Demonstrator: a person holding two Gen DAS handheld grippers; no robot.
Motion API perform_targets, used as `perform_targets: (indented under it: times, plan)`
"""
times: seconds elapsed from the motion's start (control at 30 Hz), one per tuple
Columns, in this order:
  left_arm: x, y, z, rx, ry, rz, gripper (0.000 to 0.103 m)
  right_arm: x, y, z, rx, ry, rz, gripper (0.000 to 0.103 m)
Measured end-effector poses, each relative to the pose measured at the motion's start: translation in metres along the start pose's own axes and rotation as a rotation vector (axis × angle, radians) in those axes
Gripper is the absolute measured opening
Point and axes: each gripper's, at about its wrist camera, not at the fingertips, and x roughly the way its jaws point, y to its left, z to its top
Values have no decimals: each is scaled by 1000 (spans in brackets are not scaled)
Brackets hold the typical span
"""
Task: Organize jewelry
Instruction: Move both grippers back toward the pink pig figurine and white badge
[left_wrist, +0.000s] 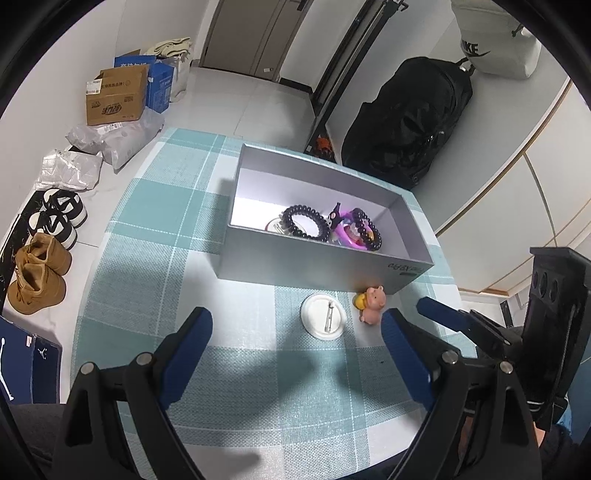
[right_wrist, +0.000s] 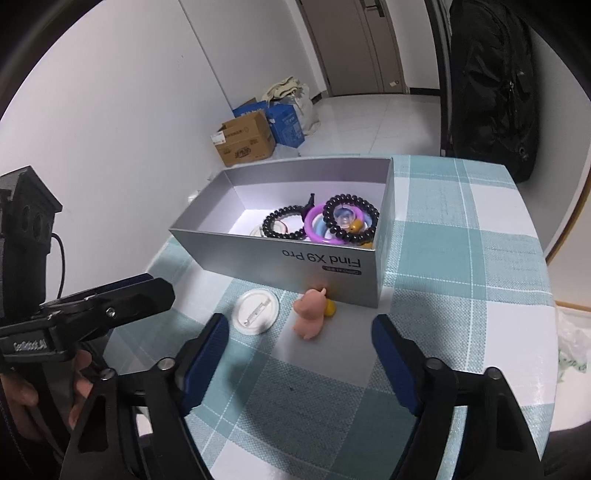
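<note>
Lower left of the left wrist view: left gripper (left_wrist: 297, 332), jaws spread wide, holding nothing, above the checked tablecloth (left_wrist: 155, 229). Centre: white pin badge (left_wrist: 323, 316) and pink pig figure (left_wrist: 372, 305) just before the grey box (left_wrist: 321, 264) containing bead bracelets (left_wrist: 305, 223). Right wrist view, bottom: right gripper (right_wrist: 300, 334), jaws apart, empty, short of the pig.

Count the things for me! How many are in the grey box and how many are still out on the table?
Black bead bracelets in the grey box: 2
Purple ring in the box: 1
White pin badge on the table: 1
Pink pig toy on the table: 1
Total I can tell apart: 5, with a few small bits hidden under the bracelets.
</note>
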Motion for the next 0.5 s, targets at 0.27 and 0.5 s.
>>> perform_targets:
  times: [0.27,0.5]
  plan:
    - [5,2,-2,10,41,5,90,16,-5,3,21,29,-15,49]
    - [11,4,-2,7,68,8,90,24,-1,4,7,36,-41,35]
